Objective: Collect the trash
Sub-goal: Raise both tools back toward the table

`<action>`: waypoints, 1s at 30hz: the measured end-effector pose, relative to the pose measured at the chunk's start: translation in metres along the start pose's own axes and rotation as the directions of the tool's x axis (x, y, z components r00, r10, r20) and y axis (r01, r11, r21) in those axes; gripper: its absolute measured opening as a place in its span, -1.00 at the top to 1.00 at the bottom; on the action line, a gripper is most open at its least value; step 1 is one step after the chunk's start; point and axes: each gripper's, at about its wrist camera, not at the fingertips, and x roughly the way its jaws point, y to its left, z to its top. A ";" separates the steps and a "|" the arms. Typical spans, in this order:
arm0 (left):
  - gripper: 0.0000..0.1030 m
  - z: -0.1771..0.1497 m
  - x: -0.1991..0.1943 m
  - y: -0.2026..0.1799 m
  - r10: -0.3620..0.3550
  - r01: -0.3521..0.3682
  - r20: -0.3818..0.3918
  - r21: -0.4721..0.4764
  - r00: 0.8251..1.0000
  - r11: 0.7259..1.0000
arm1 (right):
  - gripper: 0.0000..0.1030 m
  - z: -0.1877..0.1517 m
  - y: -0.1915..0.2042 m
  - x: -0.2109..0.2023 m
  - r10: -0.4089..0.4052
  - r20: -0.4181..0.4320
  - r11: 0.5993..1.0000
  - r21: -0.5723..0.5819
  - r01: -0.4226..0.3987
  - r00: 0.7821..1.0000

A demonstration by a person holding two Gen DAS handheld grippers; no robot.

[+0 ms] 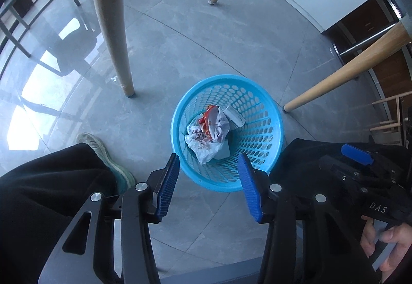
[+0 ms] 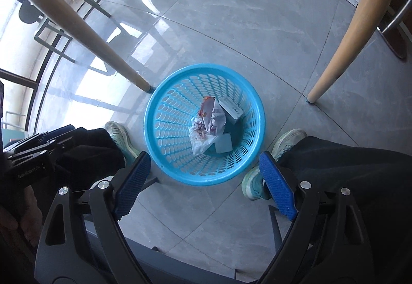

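Your left hand-held gripper (image 1: 208,181) points steeply down over the blue basket (image 1: 267,108), jaws parted with nothing between the blue pads. Your right hand-held gripper (image 2: 203,182) hangs above the same basket, jaws spread wider, also empty. Beside the basket's near rim stand your feet; your right hand (image 1: 386,242) seems to grip its handle, though only fingers show.

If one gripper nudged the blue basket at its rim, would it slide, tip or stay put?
The blue basket looks like thin perforated plastic, so probably light; it would likely slide on the glossy tile floor. Its rim is wider than its base, so a high push might tip it. The crumpled wrapper and small box inside add little weight.
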 end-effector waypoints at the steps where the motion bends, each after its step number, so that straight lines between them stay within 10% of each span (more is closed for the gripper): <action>1: 0.03 -0.002 -0.005 0.000 -0.001 0.001 0.006 0.005 1.000 1.000 | -0.63 -0.003 0.001 -0.005 -0.001 0.008 1.000 -0.007 0.001 1.000; 19: -0.22 -0.058 -0.110 -0.045 -0.007 -0.023 0.197 0.152 0.980 0.988 | -0.78 -0.067 -0.010 -0.124 0.008 0.183 0.999 -0.047 0.001 0.983; 30: -0.43 -0.082 -0.176 -0.062 -0.063 -0.033 0.350 0.261 0.935 0.965 | -0.83 -0.103 -0.014 -0.225 0.036 0.384 0.998 -0.054 -0.016 0.923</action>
